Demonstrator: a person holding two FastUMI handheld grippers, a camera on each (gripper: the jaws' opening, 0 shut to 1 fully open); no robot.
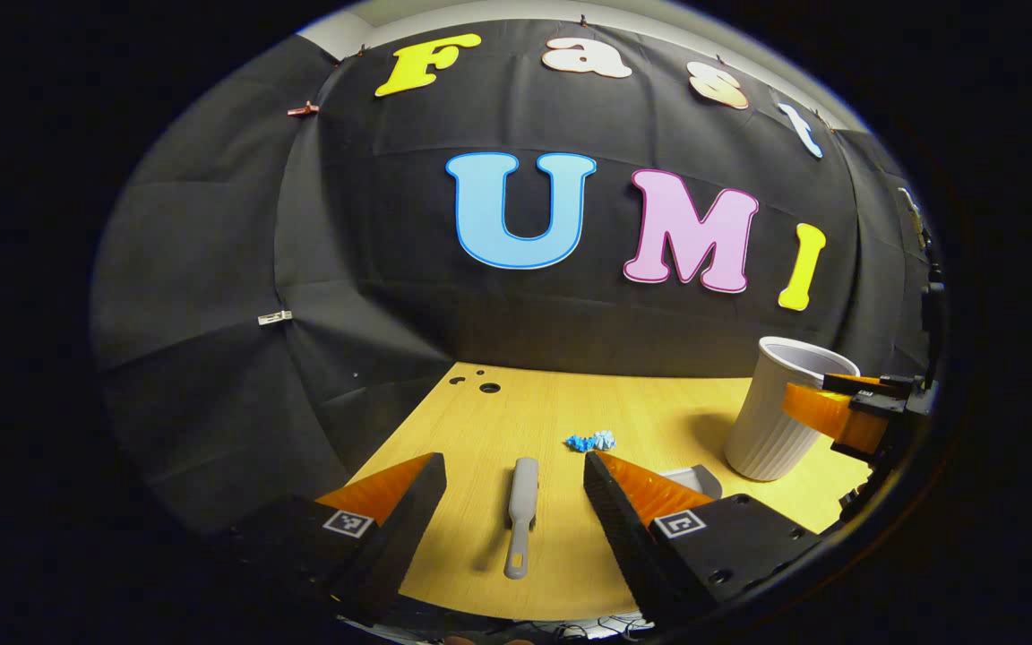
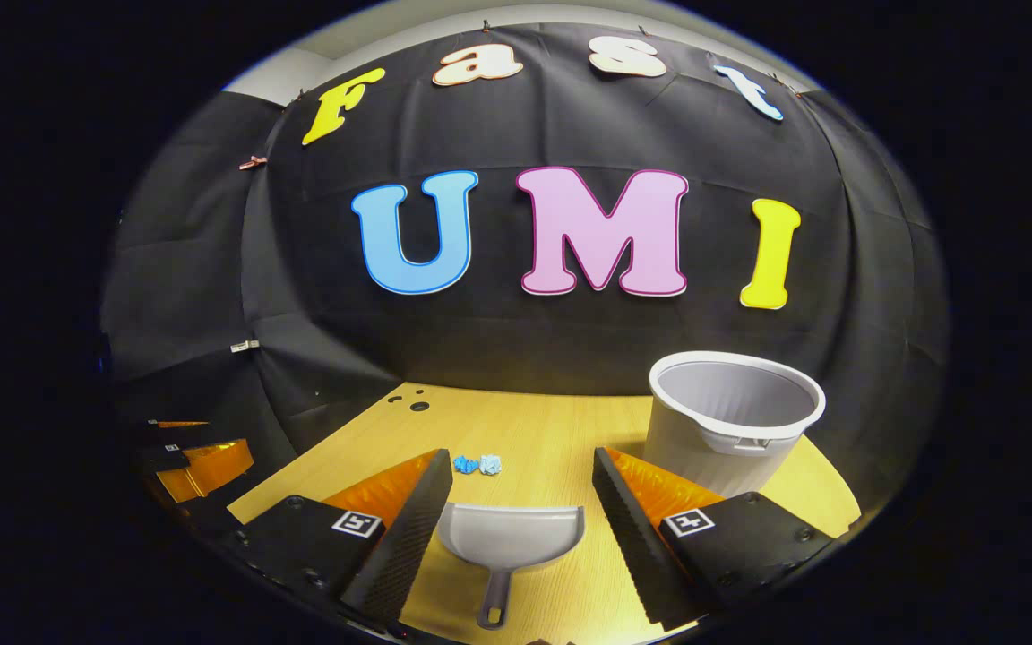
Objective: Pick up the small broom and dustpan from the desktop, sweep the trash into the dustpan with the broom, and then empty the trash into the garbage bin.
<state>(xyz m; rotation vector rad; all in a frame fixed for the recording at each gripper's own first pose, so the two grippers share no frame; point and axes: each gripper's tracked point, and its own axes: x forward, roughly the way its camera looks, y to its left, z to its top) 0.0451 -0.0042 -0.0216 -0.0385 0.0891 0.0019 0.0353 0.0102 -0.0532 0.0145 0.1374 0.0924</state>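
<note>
Wooden tabletop [image 2: 552, 430] carried everything untouched: the small broom [image 1: 521, 515] lay between the left hand-held gripper [image 1: 513, 502]'s spread fingers, the dustpan [image 2: 509, 542] between the open right hand-held gripper [image 2: 522, 515]'s, blue trash [image 2: 477, 464] unswept beside the garbage bin [image 2: 731, 421].

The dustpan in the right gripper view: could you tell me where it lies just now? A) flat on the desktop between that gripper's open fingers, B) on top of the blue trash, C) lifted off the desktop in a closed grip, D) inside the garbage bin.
A: the dustpan lies flat on the desktop between the right gripper's spread fingers, untouched, apart from the garbage bin and the blue trash.
</note>
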